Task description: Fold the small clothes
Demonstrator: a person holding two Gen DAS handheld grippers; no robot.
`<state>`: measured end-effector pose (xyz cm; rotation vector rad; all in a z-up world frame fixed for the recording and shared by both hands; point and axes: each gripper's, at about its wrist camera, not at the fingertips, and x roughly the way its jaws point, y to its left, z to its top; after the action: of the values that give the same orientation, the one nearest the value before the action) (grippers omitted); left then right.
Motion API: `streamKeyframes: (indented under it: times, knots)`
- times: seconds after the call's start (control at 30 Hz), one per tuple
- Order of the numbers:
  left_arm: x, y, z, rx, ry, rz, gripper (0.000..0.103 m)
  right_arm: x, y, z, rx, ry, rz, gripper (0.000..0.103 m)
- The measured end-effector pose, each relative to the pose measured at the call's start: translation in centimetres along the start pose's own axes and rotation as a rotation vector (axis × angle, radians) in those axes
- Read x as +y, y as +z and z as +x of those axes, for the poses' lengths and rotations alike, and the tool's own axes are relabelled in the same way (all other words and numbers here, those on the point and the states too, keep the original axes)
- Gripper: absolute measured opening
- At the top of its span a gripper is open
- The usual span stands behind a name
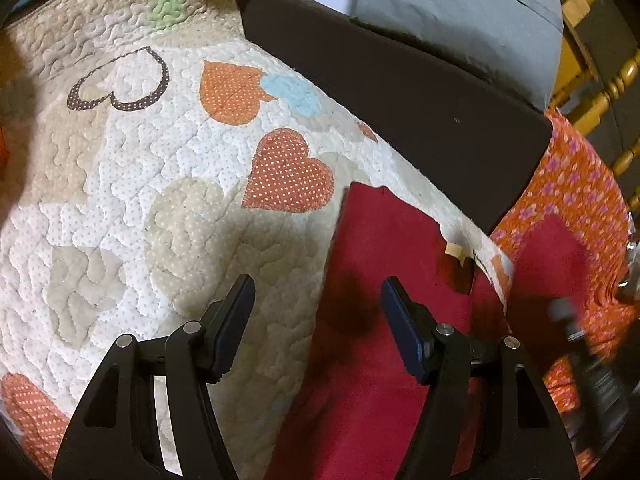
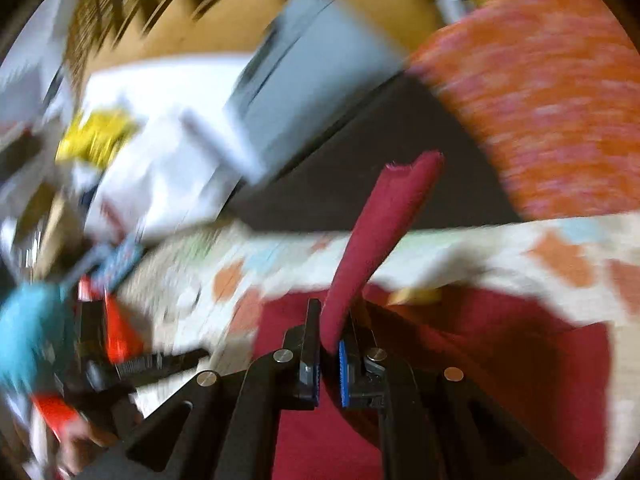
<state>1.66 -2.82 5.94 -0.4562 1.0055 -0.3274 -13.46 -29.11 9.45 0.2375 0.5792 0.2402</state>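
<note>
Right claw (image 2: 329,354) pressed together on a strip of the red cloth (image 2: 384,232), pinching it near the base so the free end sticks up and away from the pads; judged a corner or edge lifted to carry it over for a fold. The right view is badly smeared, so which part of the garment this is, I can't say for sure. The rest of the red cloth lies below the claw on the heart quilt (image 2: 460,256), so one end stays down as an anchor.

Left claw (image 1: 318,320) spread, nothing between the pads, hovering over the left edge of the red cloth (image 1: 384,240) where it meets the heart quilt (image 1: 160,200). Probably waiting to pin or take that side.

Beyond the quilt: a dark panel (image 1: 400,92), a grey box (image 1: 460,20), an orange flowered fabric (image 1: 572,200) at right, partly over the red cloth's far side.
</note>
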Motion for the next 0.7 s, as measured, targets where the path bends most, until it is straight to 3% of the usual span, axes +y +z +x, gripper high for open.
streamKeyframes:
  times: [0.07,0.13,0.17,0.33,0.7]
  knots:
    - [-0.1,0.0,0.1,-0.001,-0.004,0.005,0.066,2.3,-2.3,4.8,0.148,-0.006,-0.103,0.009]
    - [-0.2,0.0,0.2,0.01,-0.022,0.007,0.066,3.6,-5.1,9.3,0.357,-0.046,-0.209,0.009]
    - [-0.3,0.0,0.3,0.02,-0.036,0.008,0.066,3.8,-6.1,9.9,0.388,-0.059,-0.243,0.01]
    - [-0.9,-0.2,0.8,0.031,-0.072,0.023,0.066,1.7,-5.8,6.1,0.318,0.0,-0.178,0.011]
    - [-1.7,-0.6,1.9,0.094,-0.176,-0.023,0.066,-5.0,-5.7,-1.1,0.227,-0.067,0.012,0.011]
